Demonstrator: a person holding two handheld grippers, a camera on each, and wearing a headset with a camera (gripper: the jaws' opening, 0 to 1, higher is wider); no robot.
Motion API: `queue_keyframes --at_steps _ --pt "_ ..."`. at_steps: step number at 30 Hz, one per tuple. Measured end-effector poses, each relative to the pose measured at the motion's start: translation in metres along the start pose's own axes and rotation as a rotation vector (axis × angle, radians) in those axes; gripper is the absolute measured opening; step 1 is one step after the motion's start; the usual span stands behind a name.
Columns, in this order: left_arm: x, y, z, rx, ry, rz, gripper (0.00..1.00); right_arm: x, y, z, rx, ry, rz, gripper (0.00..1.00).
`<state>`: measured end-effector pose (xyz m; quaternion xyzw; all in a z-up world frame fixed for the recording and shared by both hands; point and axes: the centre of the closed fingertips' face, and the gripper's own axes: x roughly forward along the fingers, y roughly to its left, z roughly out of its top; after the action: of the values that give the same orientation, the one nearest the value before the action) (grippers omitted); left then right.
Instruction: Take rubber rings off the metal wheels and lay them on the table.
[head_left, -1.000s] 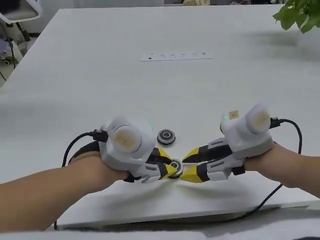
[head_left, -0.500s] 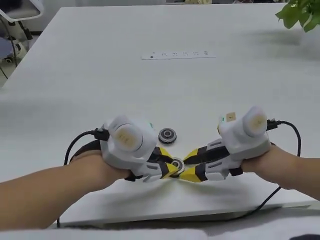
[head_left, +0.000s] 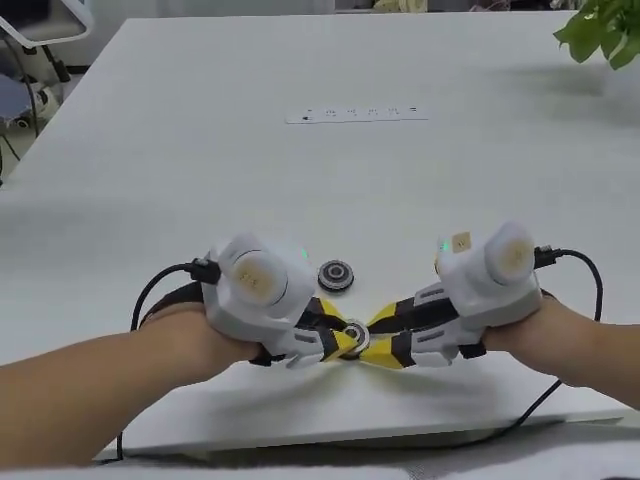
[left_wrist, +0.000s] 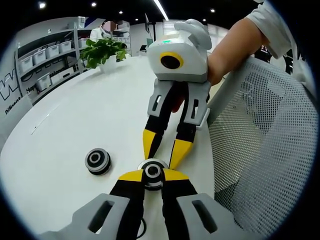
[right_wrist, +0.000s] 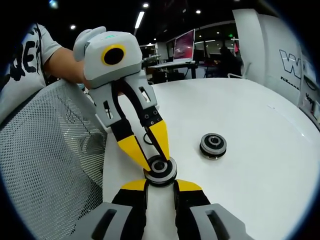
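Note:
A small metal wheel (head_left: 352, 334) with a black rubber ring hangs just above the table's near edge, pinched from both sides. My left gripper (head_left: 335, 340) is shut on the wheel (left_wrist: 152, 173), its yellow tips flanking the wheel. My right gripper (head_left: 372, 340) meets it head-on from the right, also shut on the wheel (right_wrist: 161, 170); its fingertips (left_wrist: 178, 150) straddle the wheel's far rim. A second wheel (head_left: 335, 275) with its ring on lies flat on the table a little beyond the grippers, and is also seen as the loose wheel (left_wrist: 97, 161) (right_wrist: 213, 145).
The white table (head_left: 300, 180) stretches far ahead, with a thin white strip (head_left: 357, 114) at mid-distance. A potted plant (head_left: 600, 30) stands at the far right corner. A mesh chair back (left_wrist: 260, 150) is close behind the near edge. Cables trail from both grippers.
Both grippers stay joined on the same wheel. The right hand has sunk slightly toward the table; the loose wheel has not moved.

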<state>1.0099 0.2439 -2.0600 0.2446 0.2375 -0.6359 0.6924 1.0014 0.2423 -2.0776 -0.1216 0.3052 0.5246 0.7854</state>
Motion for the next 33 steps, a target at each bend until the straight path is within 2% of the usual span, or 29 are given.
queue_keyframes --at_steps 11,12,13,15,19,28,30,33 --pt "0.0001 0.0001 -0.0003 -0.011 0.004 -0.005 0.07 -0.0006 0.0001 -0.0003 -0.017 0.003 0.0 0.15" --pt "0.0001 0.0003 -0.0004 -0.013 0.004 -0.005 0.07 -0.0018 -0.0005 -0.0037 -0.038 0.026 0.002 0.13" --pt "0.0 0.0002 -0.0004 -0.014 0.004 -0.005 0.07 -0.002 0.0001 -0.0015 -0.03 0.01 0.002 0.12" --pt "-0.0002 0.0 -0.0004 -0.015 0.004 -0.003 0.07 -0.0035 -0.0006 -0.0026 -0.018 0.014 0.009 0.11" --pt "-0.0002 0.0003 -0.0005 -0.018 0.008 -0.003 0.07 -0.0037 0.0005 -0.0022 -0.041 0.034 0.018 0.1" --pt "-0.0006 0.0 -0.0008 -0.01 0.007 0.0 0.06 -0.0029 -0.0001 -0.0038 -0.033 0.038 0.037 0.1" --pt "-0.0007 0.0001 -0.0009 -0.01 0.008 0.0 0.06 -0.0029 -0.0009 -0.0033 0.02 0.04 0.037 0.1" --pt "-0.0008 0.0001 -0.0008 -0.01 0.007 0.001 0.07 -0.0023 -0.0012 -0.0034 -0.001 0.043 0.043 0.1"
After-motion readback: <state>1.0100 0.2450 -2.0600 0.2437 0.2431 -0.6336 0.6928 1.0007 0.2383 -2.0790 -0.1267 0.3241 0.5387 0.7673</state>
